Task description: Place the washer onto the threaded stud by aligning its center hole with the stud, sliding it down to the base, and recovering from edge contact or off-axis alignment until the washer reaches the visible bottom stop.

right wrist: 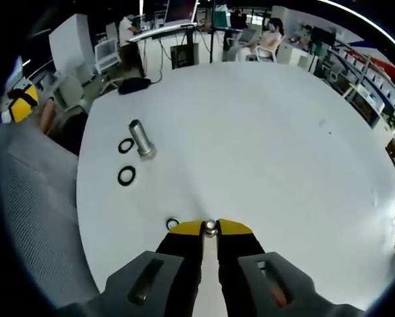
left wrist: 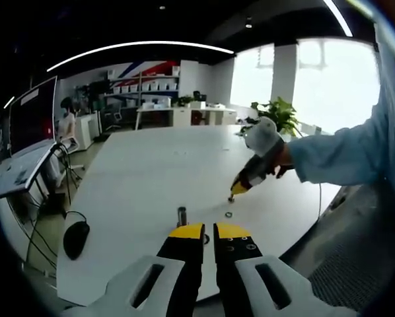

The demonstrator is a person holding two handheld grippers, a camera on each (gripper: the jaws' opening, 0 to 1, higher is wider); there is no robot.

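The threaded stud [right wrist: 141,139] stands upright on the white table [right wrist: 263,132], near its edge. My right gripper [right wrist: 211,231] is shut on a small metal washer [right wrist: 211,227] held edge-on between its yellow tips, well short of the stud. Two dark washers [right wrist: 125,146] [right wrist: 126,176] lie flat beside the stud, and a third washer [right wrist: 173,223] lies by the right gripper's left tip. In the left gripper view the stud [left wrist: 181,214] stands just beyond my left gripper [left wrist: 209,232], whose jaws are together with nothing between them. The right gripper [left wrist: 233,195] comes in from the right, tips low over the table.
A loose washer [left wrist: 228,214] lies on the table [left wrist: 151,172] right of the stud. A black mouse [left wrist: 76,238] with its cable sits near the left table edge. A person's blue sleeve [left wrist: 343,155] reaches in from the right. Desks, a monitor [left wrist: 32,115] and a seated person stand beyond.
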